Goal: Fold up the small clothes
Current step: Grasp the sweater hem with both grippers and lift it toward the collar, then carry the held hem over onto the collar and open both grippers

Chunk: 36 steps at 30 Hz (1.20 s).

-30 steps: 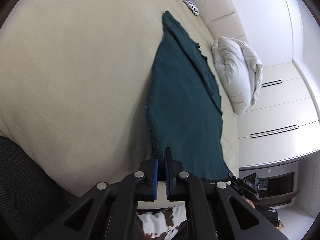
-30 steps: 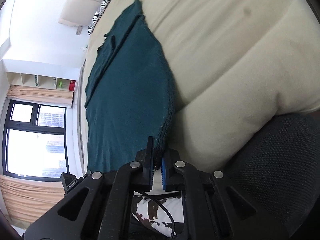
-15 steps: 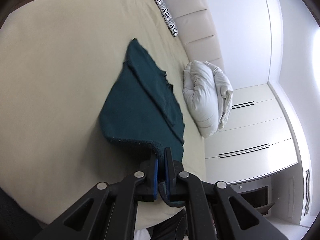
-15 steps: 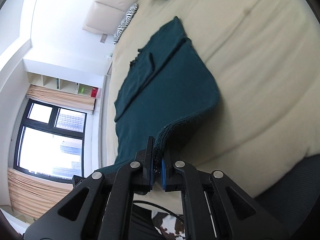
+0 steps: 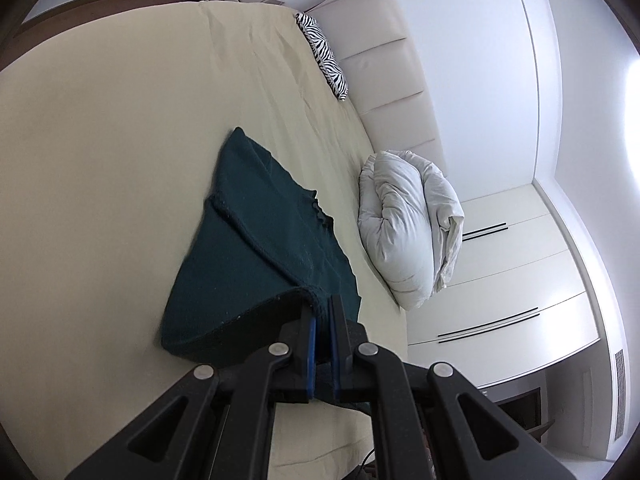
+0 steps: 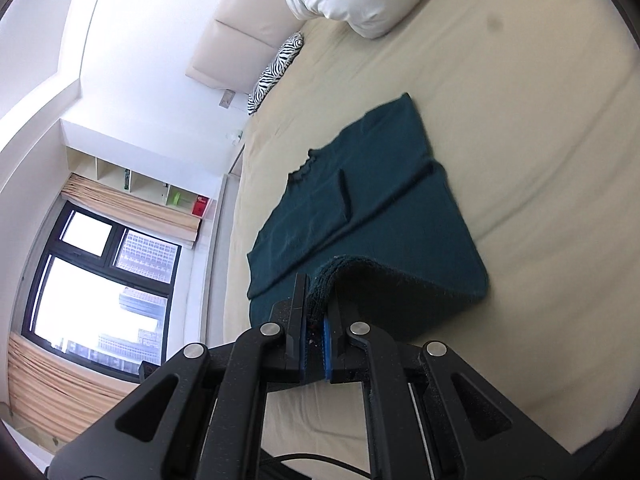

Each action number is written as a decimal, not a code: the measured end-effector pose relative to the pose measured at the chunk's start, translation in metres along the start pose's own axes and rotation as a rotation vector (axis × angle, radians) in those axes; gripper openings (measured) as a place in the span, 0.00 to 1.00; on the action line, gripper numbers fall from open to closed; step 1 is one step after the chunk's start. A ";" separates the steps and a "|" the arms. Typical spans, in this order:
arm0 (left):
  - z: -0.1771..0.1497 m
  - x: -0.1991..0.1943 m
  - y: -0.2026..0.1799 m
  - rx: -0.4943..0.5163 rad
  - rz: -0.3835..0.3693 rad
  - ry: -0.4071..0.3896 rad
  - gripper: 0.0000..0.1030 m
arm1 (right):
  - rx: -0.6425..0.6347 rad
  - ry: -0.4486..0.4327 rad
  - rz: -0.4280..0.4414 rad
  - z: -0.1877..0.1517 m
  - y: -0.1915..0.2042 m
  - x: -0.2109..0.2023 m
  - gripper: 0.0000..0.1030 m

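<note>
Here the dark teal knitted garment (image 5: 256, 248) lies on the cream bed sheet (image 5: 100, 140), its near hem lifted off the bed. The left gripper (image 5: 323, 312) is clamped on one corner of that hem, the right gripper (image 6: 318, 300) on the other, so the raised edge spans between them. In both wrist views the garment's long axis runs away from the jaws toward about twelve o'clock, neckline farthest, with a folded-in flap along the top. Neither hand looks nearer the far end. As I judge it, the coming move carries the held hem forward along that axis toward the neckline.
</note>
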State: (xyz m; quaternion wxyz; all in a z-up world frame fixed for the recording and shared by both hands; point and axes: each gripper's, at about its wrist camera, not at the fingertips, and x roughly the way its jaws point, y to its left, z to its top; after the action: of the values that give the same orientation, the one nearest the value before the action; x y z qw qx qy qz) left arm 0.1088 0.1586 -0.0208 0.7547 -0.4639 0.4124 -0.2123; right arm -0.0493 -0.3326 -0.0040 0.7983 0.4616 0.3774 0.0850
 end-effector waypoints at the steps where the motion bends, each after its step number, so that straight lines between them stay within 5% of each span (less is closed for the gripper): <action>1: 0.006 0.003 -0.002 0.003 0.002 -0.005 0.06 | -0.009 -0.008 -0.006 0.009 0.004 0.004 0.04; 18: 0.099 0.102 0.015 -0.028 0.051 -0.032 0.06 | -0.043 -0.049 -0.153 0.127 -0.005 0.128 0.04; 36: 0.164 0.211 0.039 0.025 0.229 -0.032 0.07 | 0.038 -0.044 -0.228 0.217 -0.062 0.255 0.07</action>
State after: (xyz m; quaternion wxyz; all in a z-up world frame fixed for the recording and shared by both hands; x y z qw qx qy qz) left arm 0.3608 0.1149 -0.1071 0.7863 -0.4076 0.4480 -0.1224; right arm 0.2644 -0.3894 -0.1245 0.8021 0.4323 0.4113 -0.0238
